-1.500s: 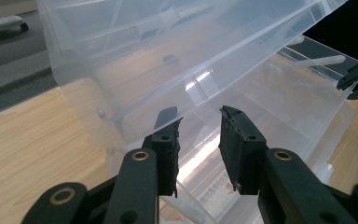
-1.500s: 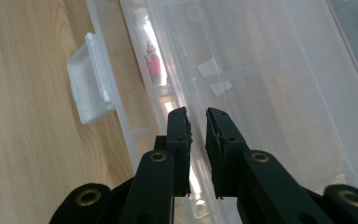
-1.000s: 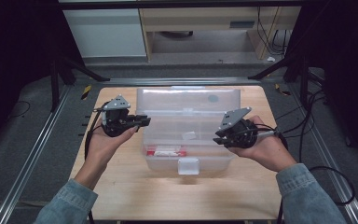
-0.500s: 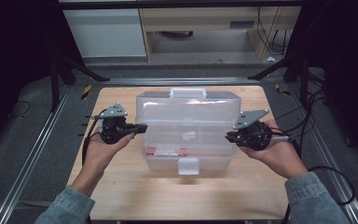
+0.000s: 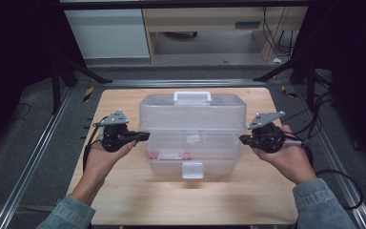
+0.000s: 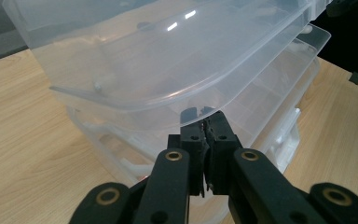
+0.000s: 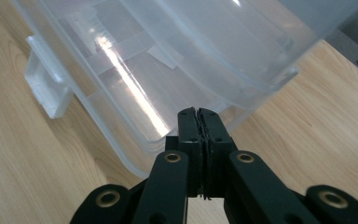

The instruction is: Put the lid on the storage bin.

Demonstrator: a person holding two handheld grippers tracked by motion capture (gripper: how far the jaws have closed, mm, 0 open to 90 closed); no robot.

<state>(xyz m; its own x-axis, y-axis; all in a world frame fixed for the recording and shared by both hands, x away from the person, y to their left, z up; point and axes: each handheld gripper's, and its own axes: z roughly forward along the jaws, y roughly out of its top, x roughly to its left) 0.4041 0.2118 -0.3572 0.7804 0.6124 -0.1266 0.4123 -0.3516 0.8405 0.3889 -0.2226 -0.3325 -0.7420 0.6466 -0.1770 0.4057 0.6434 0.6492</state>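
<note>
Clear plastic storage box (image 5: 193,138) sits at the middle of the wooden bench (image 5: 124,191), its lid (image 5: 193,107) partly raised and tilted, the white handle (image 5: 192,98) at the far edge and a latch tab (image 5: 192,169) on the near wall. A person's forearms enter from the near side, each hand wrapped under a gripper and turned inward toward the box. The left gripper (image 5: 145,137) points at the box's left end, jaws pressed together with nothing visible between them; in the left gripper view its tips (image 6: 205,122) lie just under the lid's overhanging rim, possibly touching it, though the contact is hard to make out. The right gripper (image 5: 243,140) mirrors it at the right end, jaws likewise closed; in the right gripper view its tips (image 7: 198,116) meet the corner where lid and base part. Red-labelled contents (image 5: 167,155) show faintly through the base.
</note>
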